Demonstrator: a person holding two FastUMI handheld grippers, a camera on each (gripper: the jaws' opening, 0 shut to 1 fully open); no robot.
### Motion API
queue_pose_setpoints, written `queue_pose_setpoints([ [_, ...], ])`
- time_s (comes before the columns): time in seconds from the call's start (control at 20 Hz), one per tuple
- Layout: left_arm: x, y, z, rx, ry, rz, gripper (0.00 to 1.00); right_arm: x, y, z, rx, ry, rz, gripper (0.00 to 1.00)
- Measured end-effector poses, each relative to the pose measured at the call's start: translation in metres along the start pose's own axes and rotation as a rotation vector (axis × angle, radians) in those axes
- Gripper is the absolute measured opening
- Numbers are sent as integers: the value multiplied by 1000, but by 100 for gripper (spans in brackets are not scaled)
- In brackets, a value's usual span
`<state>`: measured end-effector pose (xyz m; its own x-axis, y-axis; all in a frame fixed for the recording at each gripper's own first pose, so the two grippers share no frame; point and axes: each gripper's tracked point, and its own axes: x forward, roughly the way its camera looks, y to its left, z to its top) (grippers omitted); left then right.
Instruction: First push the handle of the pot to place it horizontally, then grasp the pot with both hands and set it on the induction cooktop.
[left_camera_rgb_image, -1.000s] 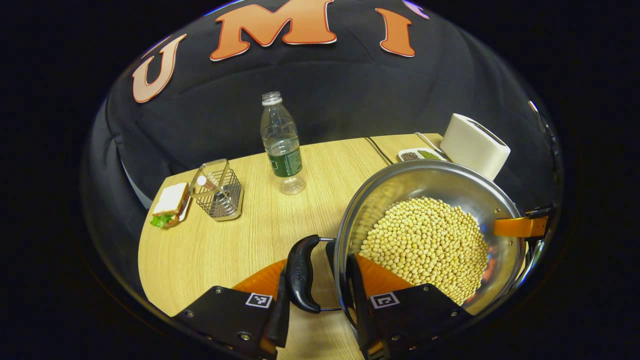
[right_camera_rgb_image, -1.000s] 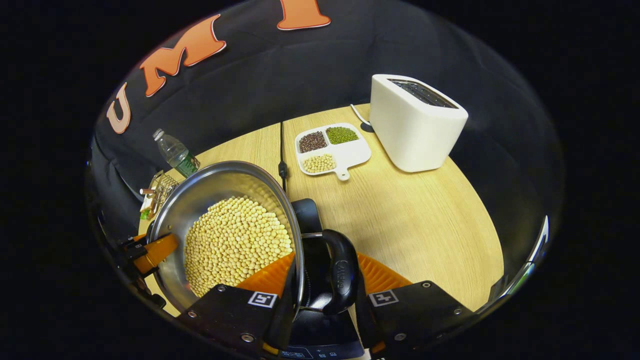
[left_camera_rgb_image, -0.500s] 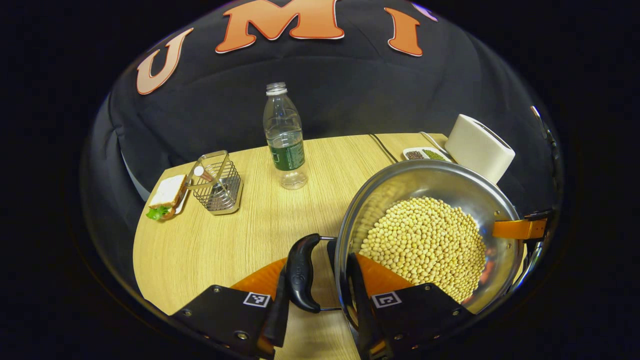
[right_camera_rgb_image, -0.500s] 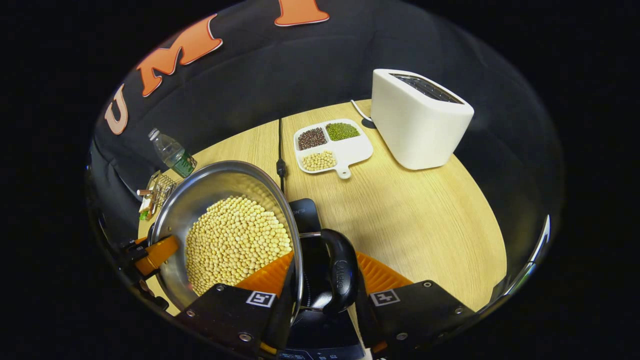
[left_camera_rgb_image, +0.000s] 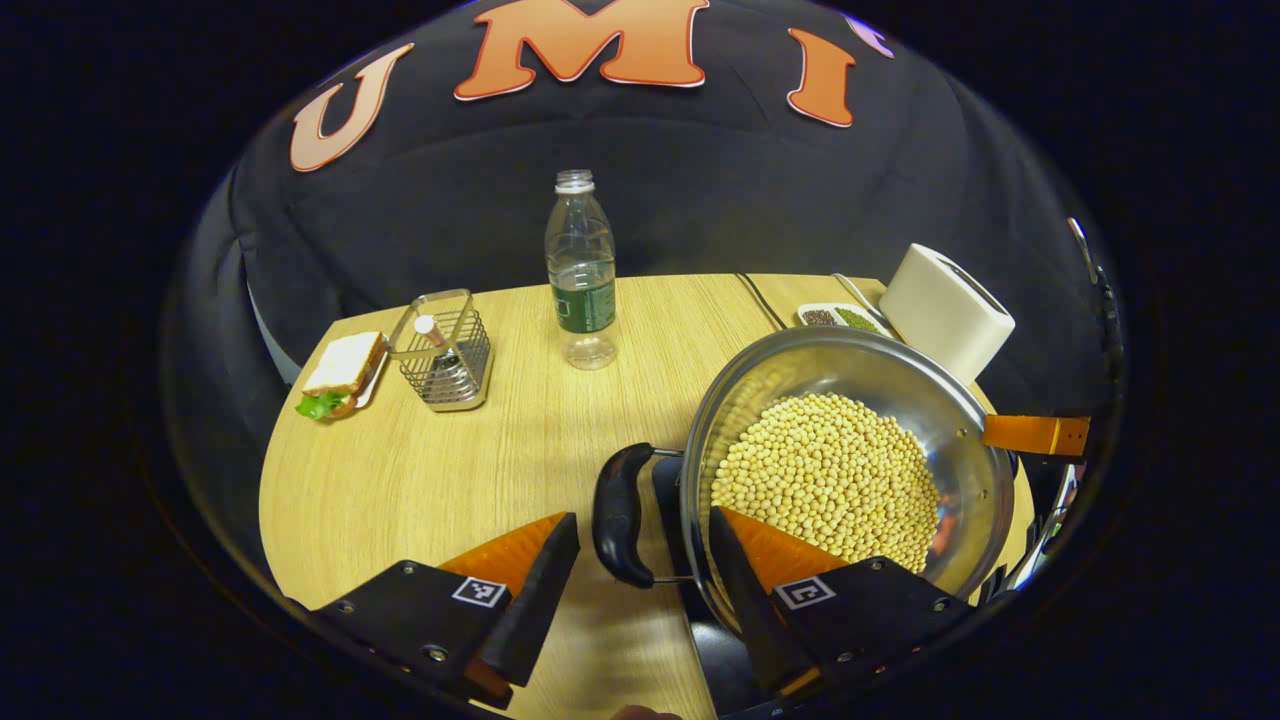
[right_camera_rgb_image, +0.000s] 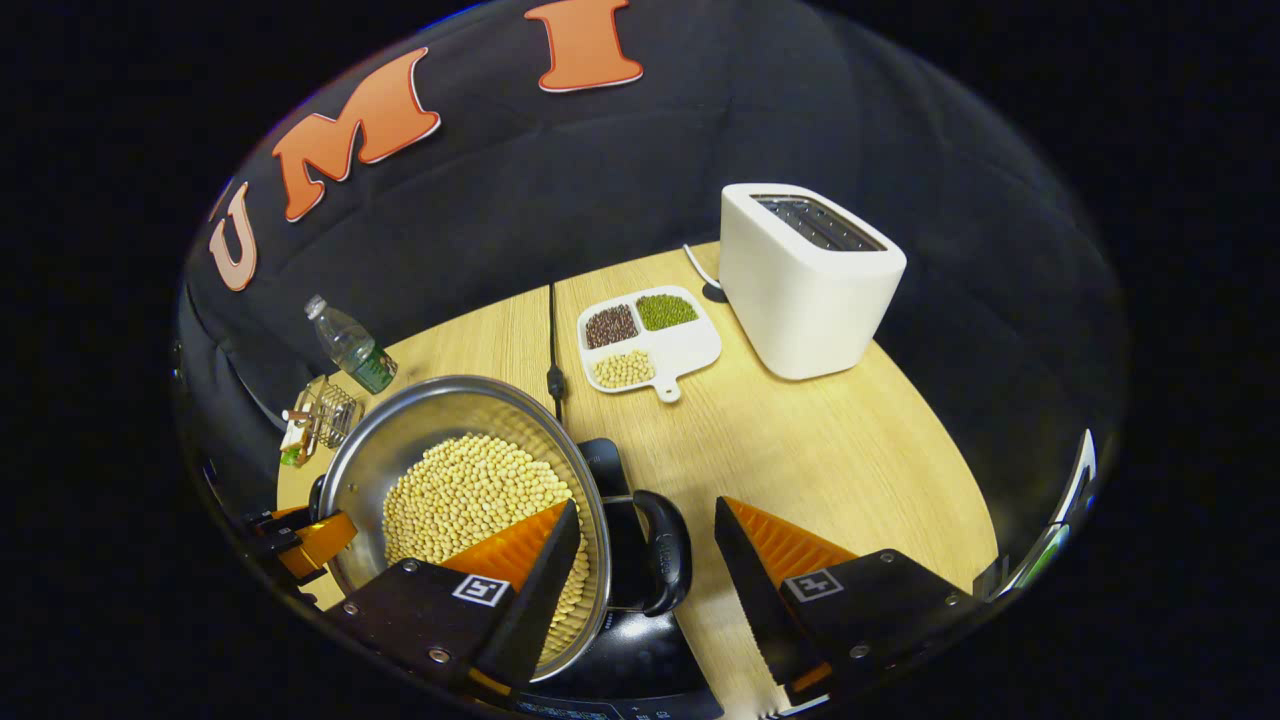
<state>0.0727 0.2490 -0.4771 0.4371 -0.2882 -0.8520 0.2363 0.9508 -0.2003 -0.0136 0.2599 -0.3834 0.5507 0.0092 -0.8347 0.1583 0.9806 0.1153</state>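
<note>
A steel pot (left_camera_rgb_image: 800, 370) full of yellow soybeans (left_camera_rgb_image: 830, 480) rests on the black induction cooktop (left_camera_rgb_image: 725, 645). My left gripper (left_camera_rgb_image: 643, 520) is open. Its fingers stand on either side of the pot's black left handle (left_camera_rgb_image: 617, 515), apart from it, and the right one reaches over the rim. In the right gripper view the same pot (right_camera_rgb_image: 440, 420) sits on the cooktop (right_camera_rgb_image: 600, 455). My right gripper (right_camera_rgb_image: 646, 503) is open too, astride the black right handle (right_camera_rgb_image: 668, 565) without touching it. Across the pot I see the other gripper's finger (left_camera_rgb_image: 1035, 435).
On the wooden table (left_camera_rgb_image: 420, 480) stand a plastic bottle (left_camera_rgb_image: 582, 270), a wire basket (left_camera_rgb_image: 445, 350) and a sandwich (left_camera_rgb_image: 340, 372) at the far left. A white toaster (right_camera_rgb_image: 805, 275), a divided dish of beans (right_camera_rgb_image: 648, 338) and a black cable (right_camera_rgb_image: 551, 330) lie behind the pot.
Both grippers, shut on the pot's handles before, have opened and pulled back a little. The pot has sunk slightly and now rests on the cooktop.
</note>
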Motion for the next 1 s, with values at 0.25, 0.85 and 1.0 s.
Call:
queue_pose_setpoints([
  [0.25, -47, 12, 30, 34, -102, 20, 87, -37, 7, 48, -40, -171, 27, 92],
  [0.85, -242, 99, 210, -58, -614, 121, 87, -176, 47, 154, -172, -582, 149, 94],
  [1.0, -305, 103, 244, -68, -785, 140, 87, -217, 51, 183, -198, -713, 163, 93],
])
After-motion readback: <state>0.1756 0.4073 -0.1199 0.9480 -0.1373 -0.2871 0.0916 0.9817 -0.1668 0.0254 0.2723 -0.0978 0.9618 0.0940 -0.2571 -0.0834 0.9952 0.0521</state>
